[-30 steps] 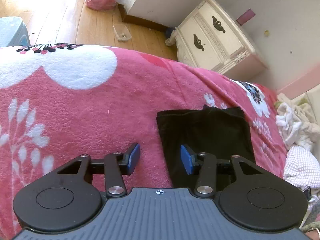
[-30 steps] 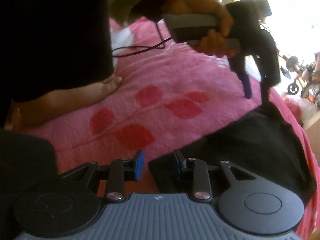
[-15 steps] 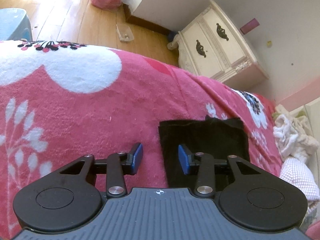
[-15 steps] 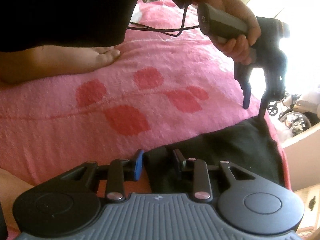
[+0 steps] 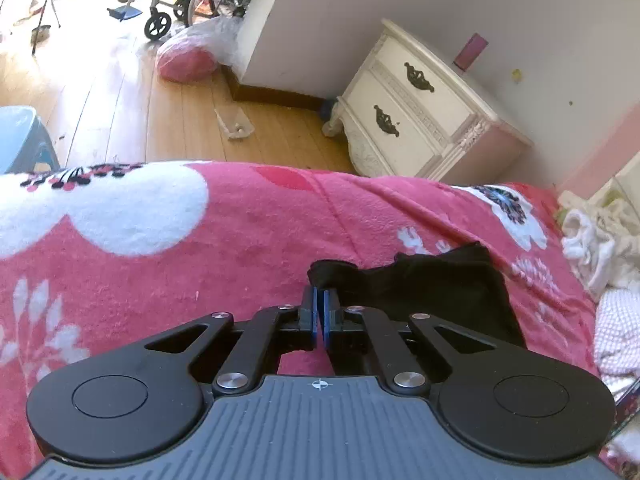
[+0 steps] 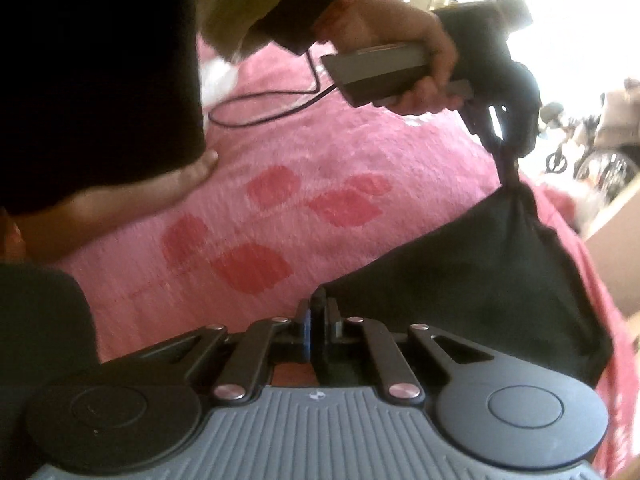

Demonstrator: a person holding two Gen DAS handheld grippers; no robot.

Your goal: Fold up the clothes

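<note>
A bed covered by a pink blanket with white flower shapes fills both views, with a wooden floor and a cream nightstand beyond its edge. The black garment lies on the blanket near the bed's far side. The left claw is clenched on one corner of the garment, a small bunch of black cloth sticking out past its blue pads. In the right wrist view the person's left hand holds that tool high and level, its fingers pointing down and lifting the corner so the cloth hangs in a taut fold. The right claw is likewise clamped on another corner of the garment, low above the blanket. Half a second ago both claws stood spread apart over the flat garment; now both have closed on it and its edge is raised.
</note>
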